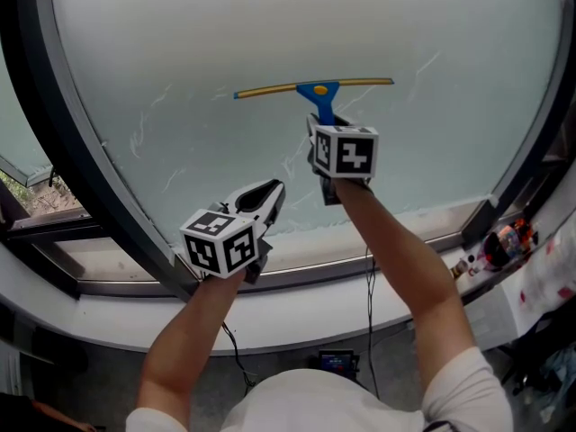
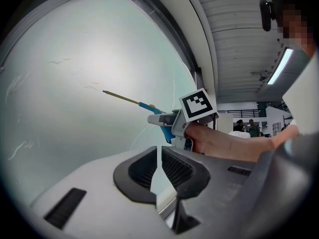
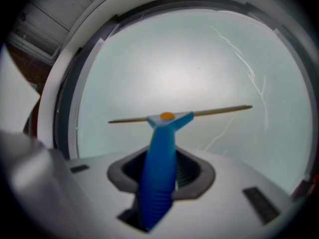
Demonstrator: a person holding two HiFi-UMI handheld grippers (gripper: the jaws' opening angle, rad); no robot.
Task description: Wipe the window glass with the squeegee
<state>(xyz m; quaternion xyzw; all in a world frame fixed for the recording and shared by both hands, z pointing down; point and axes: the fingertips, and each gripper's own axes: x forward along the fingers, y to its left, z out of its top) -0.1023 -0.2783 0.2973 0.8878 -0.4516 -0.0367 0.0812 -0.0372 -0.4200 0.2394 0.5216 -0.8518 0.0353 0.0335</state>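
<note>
In the head view, the squeegee (image 1: 315,88) lies with its long yellowish blade level against the window glass (image 1: 207,34), roughly mid-pane, and the right gripper (image 1: 319,133) holds it from below by the handle, so the wiping stroke looks to be under way rather than finished. Thin white streaks show on the frosted, pale green pane to either side of the blade. The left gripper (image 1: 268,194) hangs lower and to the left, near the dark curved window frame (image 1: 85,174), apart from the tool. In the left gripper view, its ribbed dark jaws stand almost together with only a thin slit between them and nothing in it; beyond them the blade appears as a slim straight rod meeting the glass. In the right gripper view, the jaws are closed on the handle (image 3: 157,173), smooth blue plastic with a ridged grip that widens into a triangular head with an orange stud, carrying the narrow blade (image 3: 219,111) crosswise. The next move probably calls for an even pull down the pane, with the blade kept flat and pressed so that its edge clears the streaks.
</note>
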